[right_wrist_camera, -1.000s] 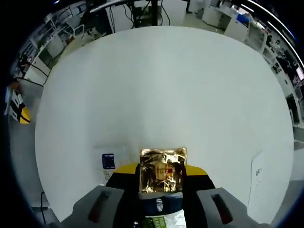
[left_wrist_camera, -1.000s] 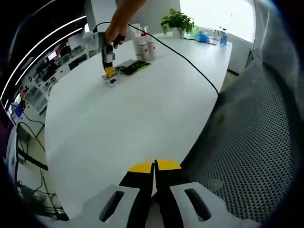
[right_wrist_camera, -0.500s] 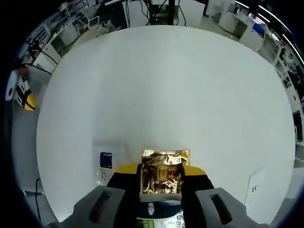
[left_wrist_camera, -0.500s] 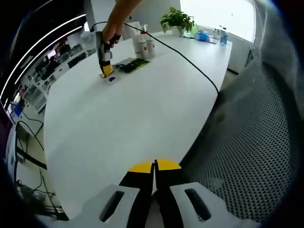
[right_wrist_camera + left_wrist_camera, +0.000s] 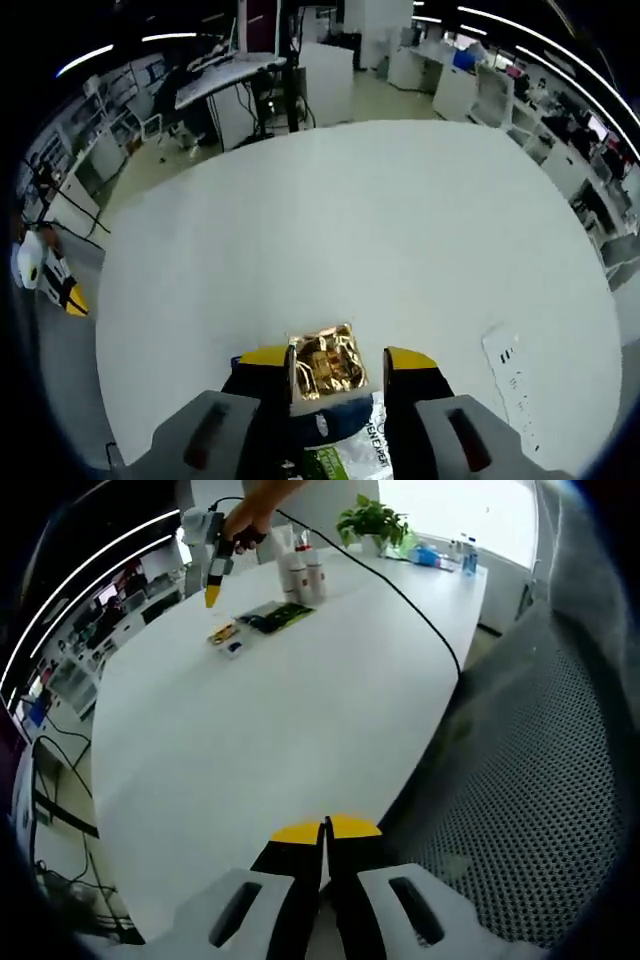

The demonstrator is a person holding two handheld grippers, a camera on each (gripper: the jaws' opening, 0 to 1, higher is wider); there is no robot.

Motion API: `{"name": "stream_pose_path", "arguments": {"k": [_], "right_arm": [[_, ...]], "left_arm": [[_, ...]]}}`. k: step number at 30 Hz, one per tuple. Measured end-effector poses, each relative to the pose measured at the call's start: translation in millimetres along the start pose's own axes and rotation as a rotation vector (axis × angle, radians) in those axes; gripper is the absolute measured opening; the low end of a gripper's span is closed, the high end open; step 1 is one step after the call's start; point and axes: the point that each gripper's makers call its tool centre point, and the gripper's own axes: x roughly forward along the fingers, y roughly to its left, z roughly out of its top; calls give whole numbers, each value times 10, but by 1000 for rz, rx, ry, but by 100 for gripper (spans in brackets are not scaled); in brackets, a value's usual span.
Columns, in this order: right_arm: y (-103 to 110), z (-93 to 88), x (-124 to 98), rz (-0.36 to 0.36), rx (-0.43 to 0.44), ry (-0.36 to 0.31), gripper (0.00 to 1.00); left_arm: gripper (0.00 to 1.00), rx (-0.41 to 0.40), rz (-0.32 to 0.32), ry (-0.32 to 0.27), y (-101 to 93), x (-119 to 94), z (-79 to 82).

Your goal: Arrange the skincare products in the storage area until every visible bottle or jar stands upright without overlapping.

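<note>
Gold foil sachet (image 5: 327, 362) on white table (image 5: 380, 240) between spread jaws of right hand-held gripper (image 5: 337, 372)

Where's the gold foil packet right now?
In the right gripper view, the gold packet lies on the white table between the open right gripper jaws, beside a green-labelled sachet.

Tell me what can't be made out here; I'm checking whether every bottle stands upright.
- Bottles, left gripper view: too small and distant to count or judge tilt.
- Green packet, right gripper view: cut off by the bottom edge and the right gripper.
- Gold packet, same view: print blurred by glare.
</note>
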Motion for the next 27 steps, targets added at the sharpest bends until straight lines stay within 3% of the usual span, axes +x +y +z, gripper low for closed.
{"name": "stream_pose_path", "arguments": {"k": [5, 13, 16, 20, 22, 24, 27], "right_arm": [[66, 359, -523, -85, 38, -209, 35], [414, 503, -1143, -156, 4, -354, 36], [617, 597, -1385, -180, 18, -449, 37], [850, 626, -1602, -210, 32, -522, 38], [1001, 628, -1741, -219, 114, -590, 37], [1134, 617, -1850, -233, 128, -640, 36], [1333, 521, -1954, -268, 95, -644, 35]], "left_arm": [[0, -12, 3, -26, 20, -20, 54], [0, -45, 22, -119, 87, -94, 242], [0, -61, 24, -138, 97, -117, 277], [0, -92, 13, -180, 105, -162, 349], [0, -52, 57, -233, 179, -209, 434], [1, -74, 41, -236, 156, -225, 440], [4, -87, 44, -258, 173, -257, 472]]}}
